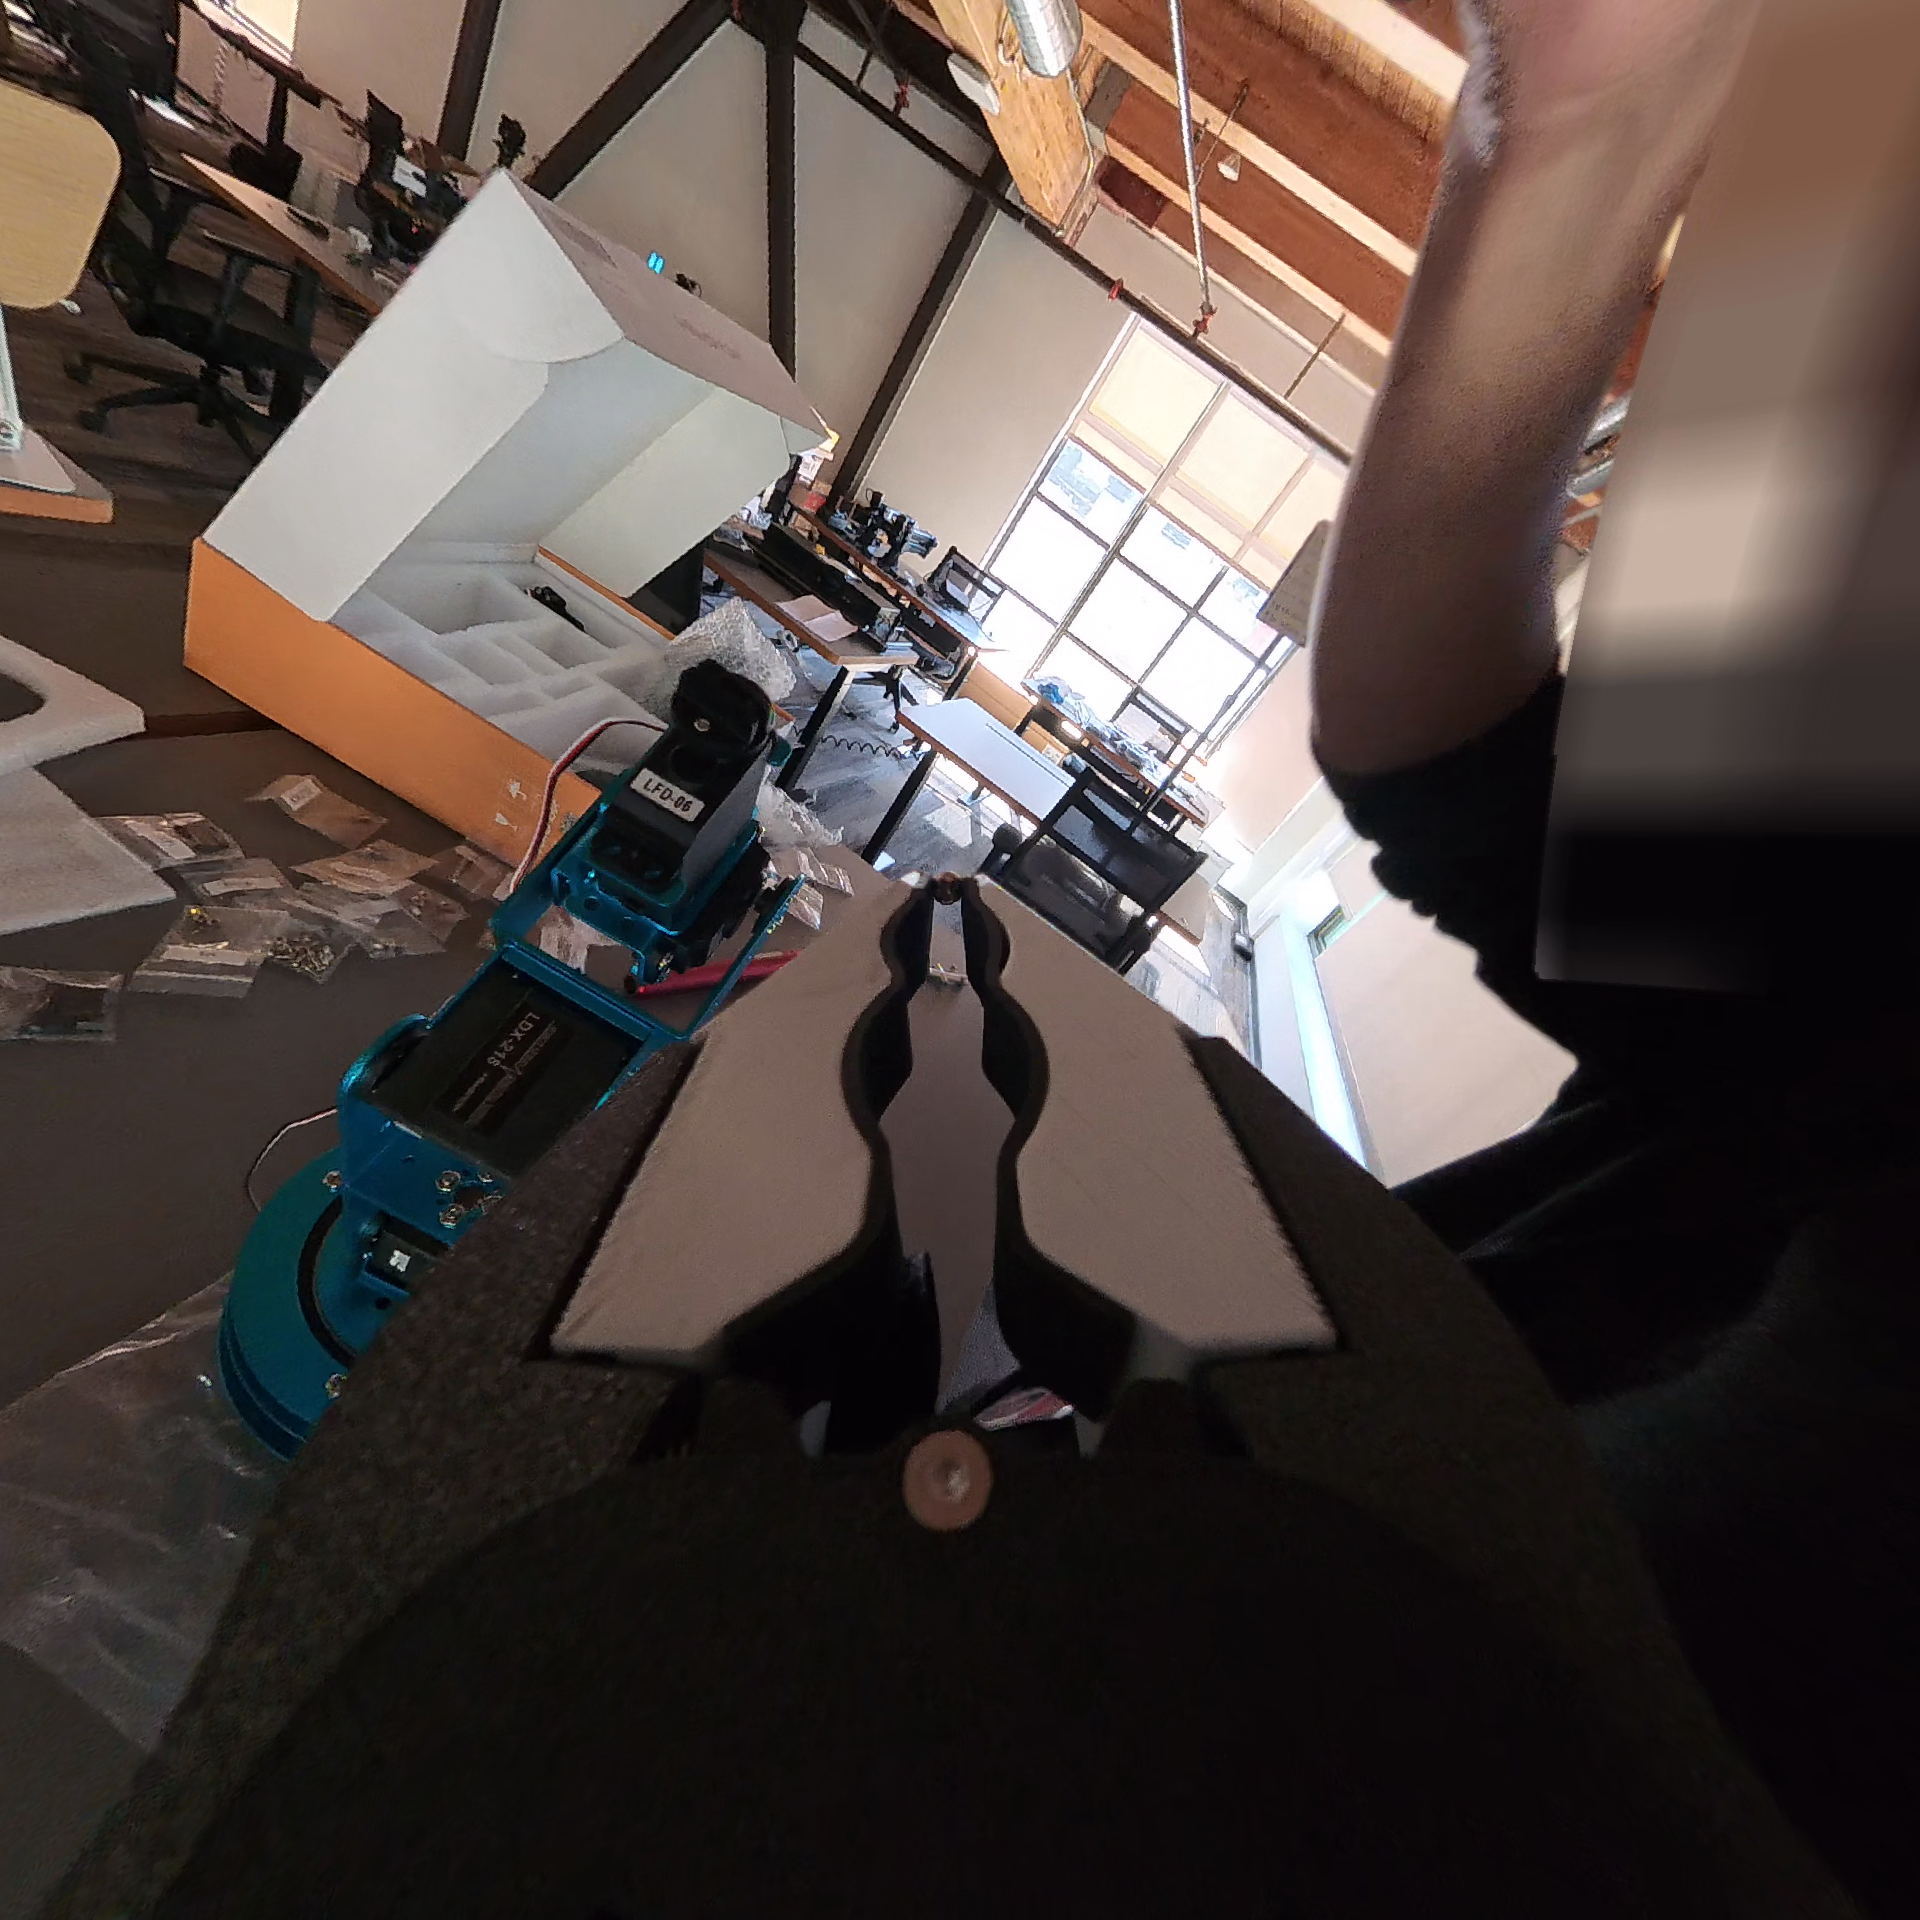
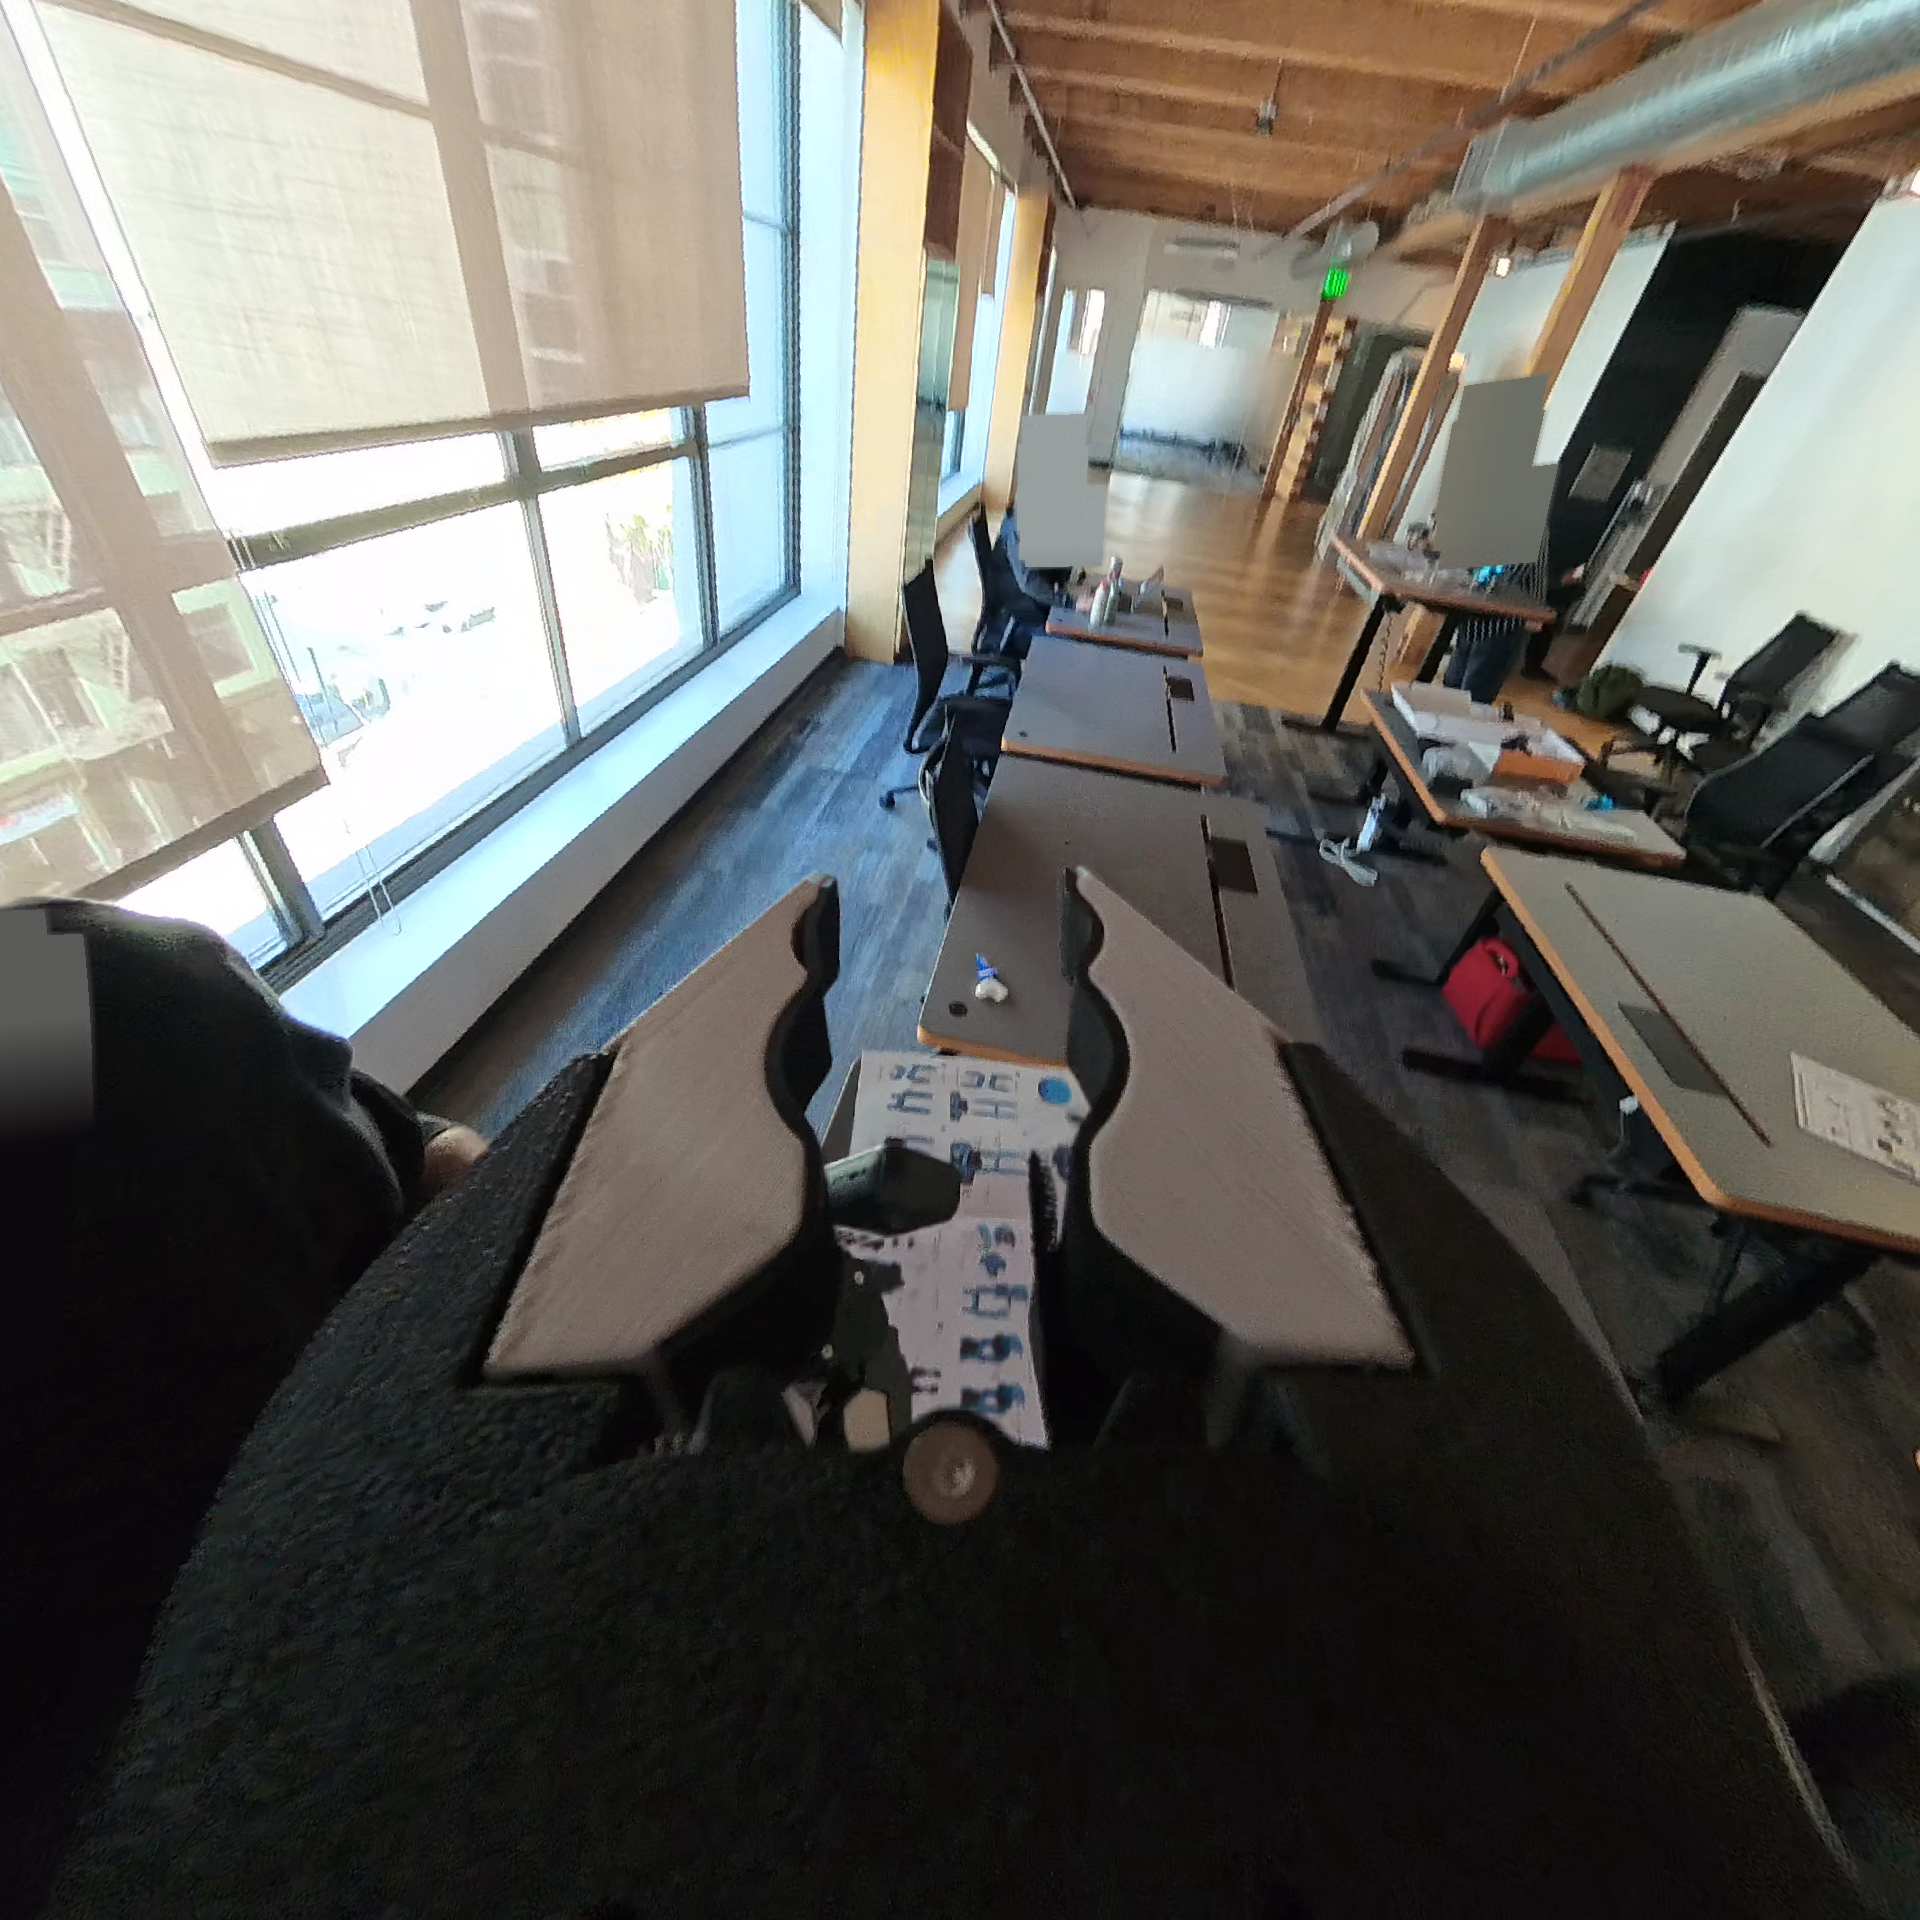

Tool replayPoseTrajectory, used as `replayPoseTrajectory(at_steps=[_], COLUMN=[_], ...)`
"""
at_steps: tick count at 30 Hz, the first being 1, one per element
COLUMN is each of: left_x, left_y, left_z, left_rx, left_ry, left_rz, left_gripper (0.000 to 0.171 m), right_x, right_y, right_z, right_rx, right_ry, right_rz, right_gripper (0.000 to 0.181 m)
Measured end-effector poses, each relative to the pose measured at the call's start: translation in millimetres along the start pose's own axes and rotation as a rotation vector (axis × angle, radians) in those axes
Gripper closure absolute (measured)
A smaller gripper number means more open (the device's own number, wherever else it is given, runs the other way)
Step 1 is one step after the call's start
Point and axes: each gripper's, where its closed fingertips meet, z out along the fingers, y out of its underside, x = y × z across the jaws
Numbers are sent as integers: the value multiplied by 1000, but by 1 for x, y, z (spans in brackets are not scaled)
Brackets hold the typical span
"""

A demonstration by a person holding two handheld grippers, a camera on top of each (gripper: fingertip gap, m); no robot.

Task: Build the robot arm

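Pinching a tiny screw (image 1: pixel 947 886) at its very tips, the left gripper (image 1: pixel 943 902) could drop it, while the right gripper (image 2: pixel 948 914) hangs released.

The left tool (image 1: pixel 943 891) had matt grey fingers (image 1: pixel 790 1122) on a rough black grainy body. Beside it a small robot arm (image 1: pixel 488 1081) showed glossy blue metal. Clear plastic bags (image 1: pixel 301 914) lay on the smooth dark tabletop (image 1: pixel 156 1101) near an orange-sided cardboard box (image 1: pixel 343 686) lined with white foam.
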Motion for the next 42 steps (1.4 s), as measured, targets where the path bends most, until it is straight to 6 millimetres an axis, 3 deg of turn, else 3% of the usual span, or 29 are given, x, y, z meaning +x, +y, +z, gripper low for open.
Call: replayPoseTrajectory(at_steps=[4, 9, 14, 17, 19, 21, 24, 27, 29, 31, 33, 38, 42], left_x=[0, 0, -5, -13, -16, -21, -22, -26, -28, -27, -25, -30, -32], left_y=[4, 5, 2, -4, -13, -20, -29, -30, -23, -16, -13, -12, -12], left_z=[5, 9, 6, 0, -3, -1, 11, 21, 31, 41, 51, 66, 72], left_rx=[-30, -52, -27, -5, 6, -7, -26, -30, -20, 4, 35, 79, 111], left_ry=[5, -5, -18, -54, -89, -149, -228, -340, -381, -420, -472, -652, -777], left_rz=[-17, 19, 29, 35, 77, 158, 285, 363, 355, 351, 370, 449, 457], left_gripper=[167, 167, 167, 167, 167, 167, 168, 168, 168, 168, 168, 168, 168], right_x=[-1, -34, -60, -45, -22, 5, 29, 41, 40, 33, 23, 4, 9], right_y=[4, 42, 50, 49, 50, 65, 121, 200, 251, 282, 299, 298, 301], right_z=[14, 53, 55, 32, 3, -35, -93, -140, -162, -174, -178, -168, -168], right_rx=[-138, -297, -307, -319, -277, -244, -186, -121, -99, -38, -1, 1, -80], right_ry=[-24, -156, -196, -133, -62, 31, 102, 196, 251, 266, 253, 184, 139], right_rz=[76, 164, 71, 21, 22, 37, 195, 311, 344, 409, 450, 293, 151], right_gripper=[139, 130, 130, 129, 127, 127, 131, 141, 145, 149, 149, 152, 156])
